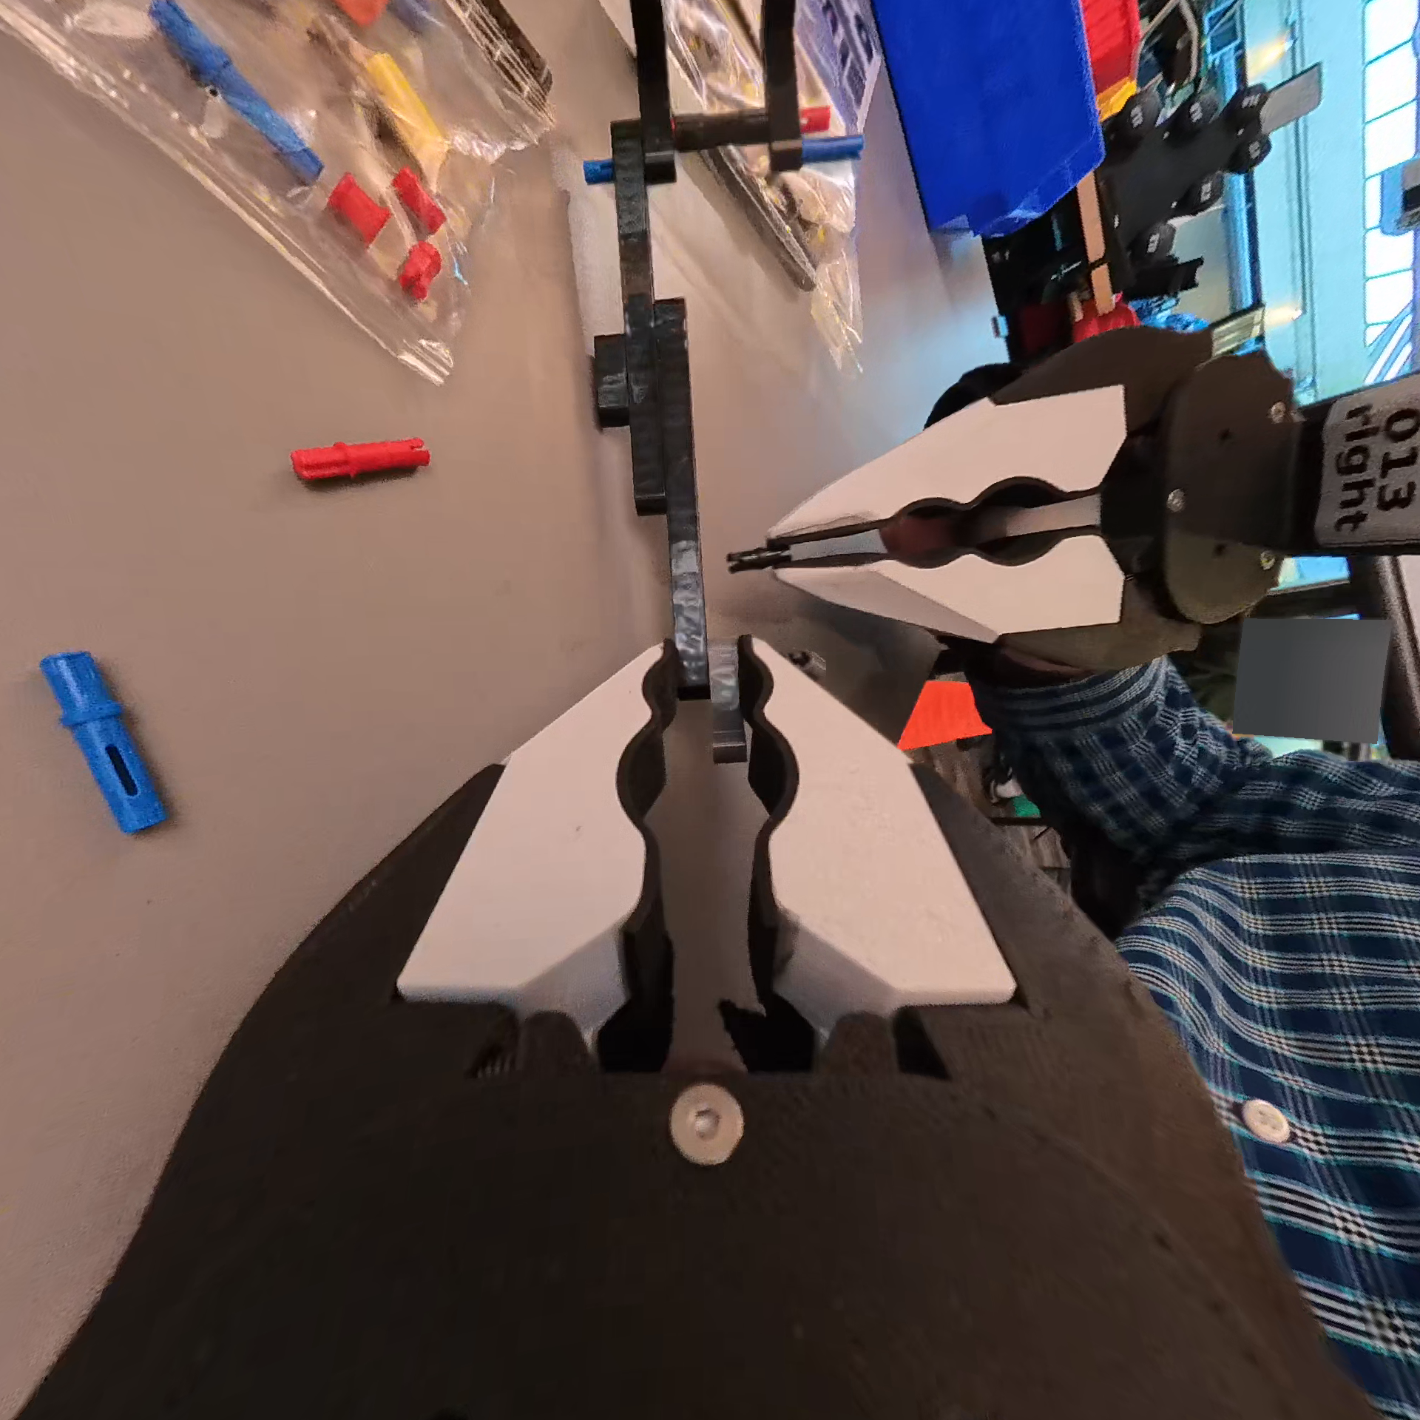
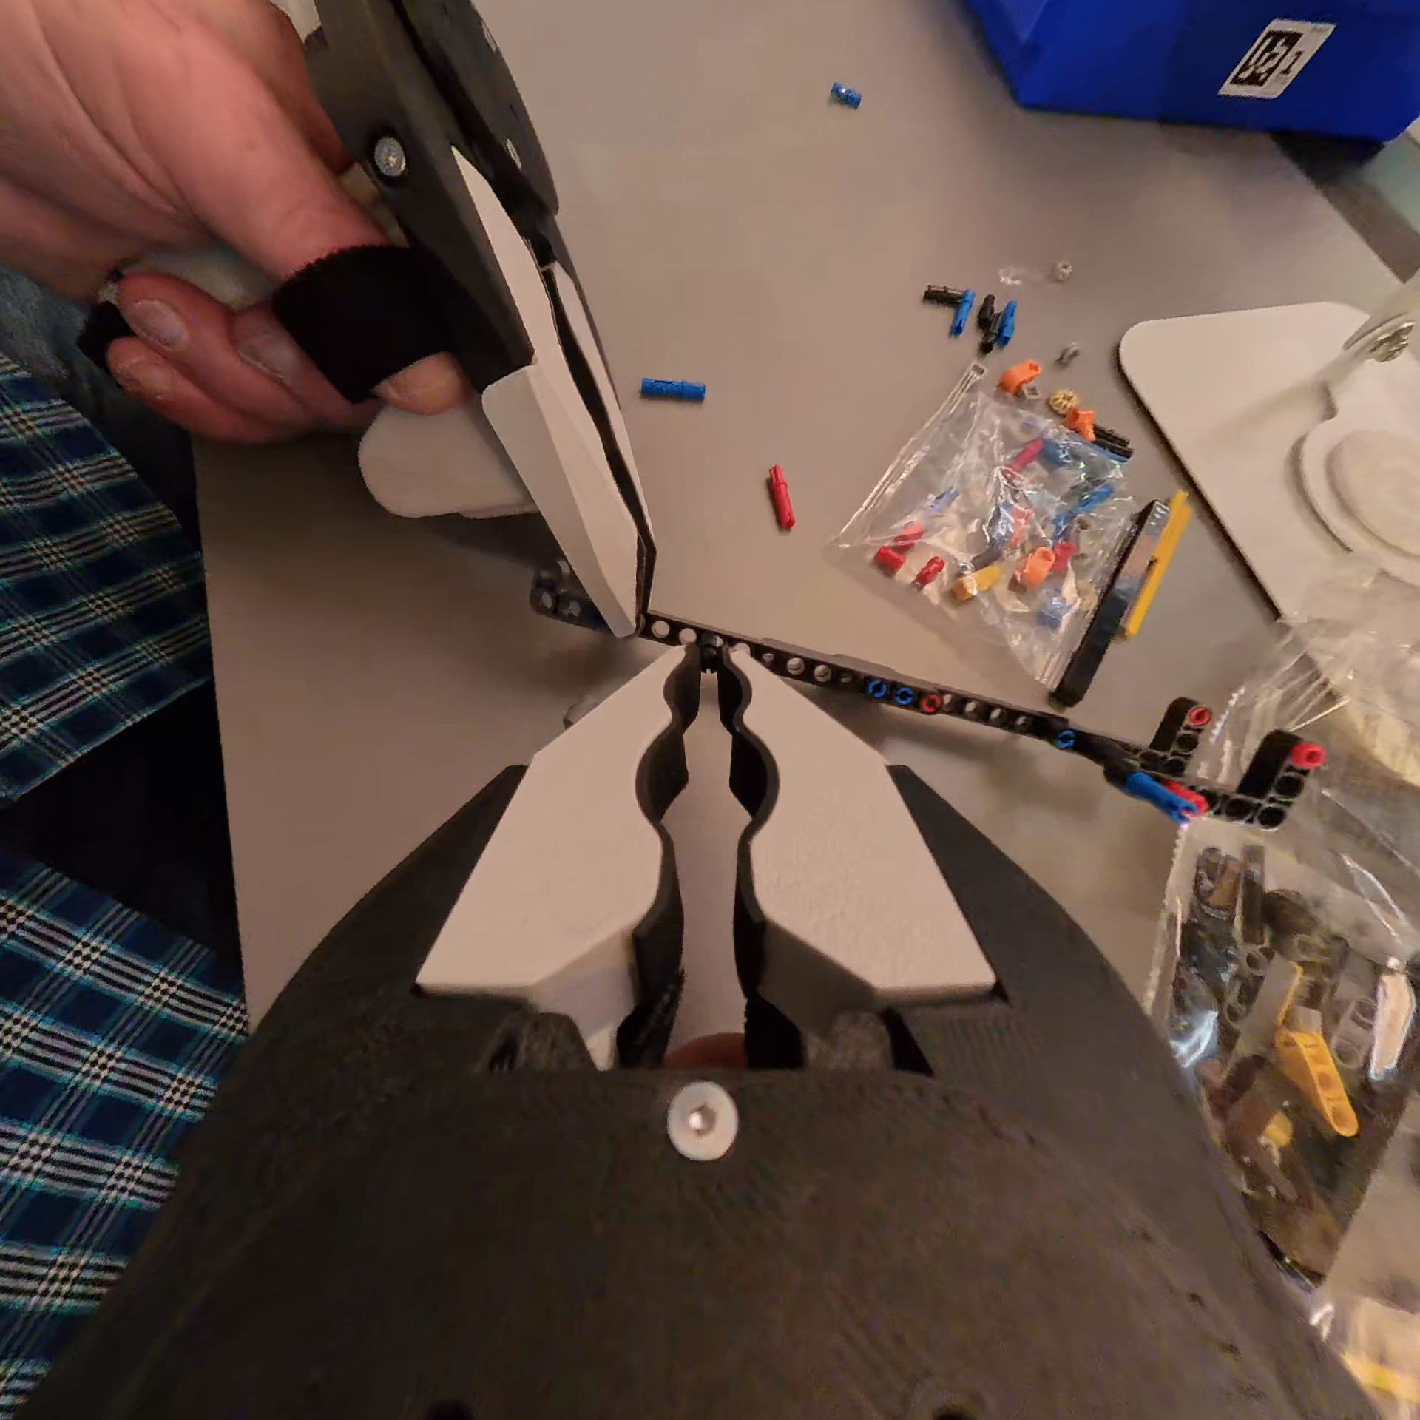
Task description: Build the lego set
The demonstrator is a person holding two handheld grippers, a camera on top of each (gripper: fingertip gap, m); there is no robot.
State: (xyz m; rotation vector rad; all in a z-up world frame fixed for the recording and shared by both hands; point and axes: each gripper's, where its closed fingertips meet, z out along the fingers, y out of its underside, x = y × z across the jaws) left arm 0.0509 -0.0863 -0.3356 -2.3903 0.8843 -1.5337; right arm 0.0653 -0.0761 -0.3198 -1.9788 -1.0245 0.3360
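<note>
A long black lego beam (image 1: 659,430) with blue and red pins and an L-shaped frame at its far end is held over the grey table. My left gripper (image 1: 707,662) is shut on the beam's near end. It also shows in the right wrist view (image 2: 641,615), where the beam (image 2: 845,680) runs to the right. My right gripper (image 2: 711,665) is shut on a small black pin (image 2: 711,655). In the left wrist view, the right gripper (image 1: 772,559) holds the pin (image 1: 749,559) tip-first just beside the beam's side, a small gap apart.
On the table (image 2: 730,230) lie a loose red pin (image 2: 781,498), a loose blue pin (image 2: 672,389), a clear bag of coloured parts (image 2: 991,530) and a second bag (image 2: 1268,1037). A blue bin (image 2: 1191,61) and a white board (image 2: 1229,430) stand farther back. A plaid sleeve (image 1: 1268,960) is at the right. Only a small space, under 4 cm, lies between the two pairs of fingers.
</note>
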